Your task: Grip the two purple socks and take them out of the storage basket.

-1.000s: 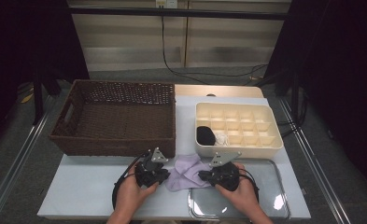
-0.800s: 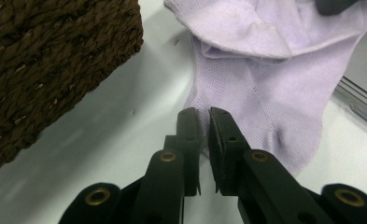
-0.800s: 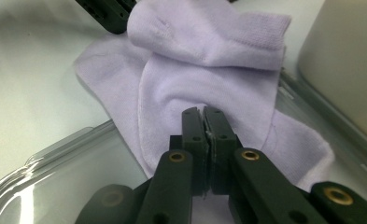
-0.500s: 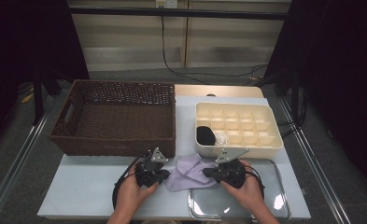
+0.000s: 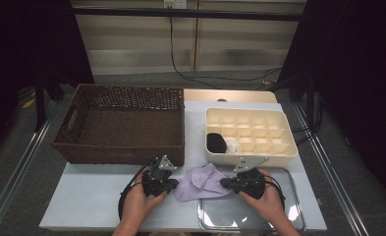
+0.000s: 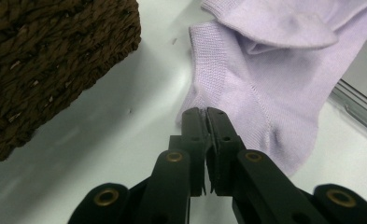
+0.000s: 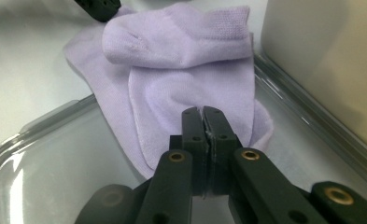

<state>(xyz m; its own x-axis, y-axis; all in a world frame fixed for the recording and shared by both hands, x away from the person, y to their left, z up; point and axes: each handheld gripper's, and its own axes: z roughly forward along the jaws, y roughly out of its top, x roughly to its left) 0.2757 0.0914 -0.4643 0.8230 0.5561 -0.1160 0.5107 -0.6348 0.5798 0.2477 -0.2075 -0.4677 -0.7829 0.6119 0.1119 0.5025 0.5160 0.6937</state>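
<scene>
Both tongs (image 5: 173, 183) (image 5: 223, 183) low, pinching sock (image 5: 203, 181)

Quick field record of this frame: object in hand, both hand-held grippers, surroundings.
object: pale lilac knit sock pair, folded, lying partly over the clear tray
left hand-held gripper: shut on the sock's edge
right hand-held gripper: shut on the sock's other end
clear tray: near right of table
brown wicker basket: behind left
cream compartment box: behind right, a black item and a white item inside

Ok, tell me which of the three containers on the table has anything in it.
The cream divided organizer box: a black item and a white one sit in its near-left compartments. The wicker basket looks empty, and the clear tray only has the lilac socks overlapping its edge.
</scene>
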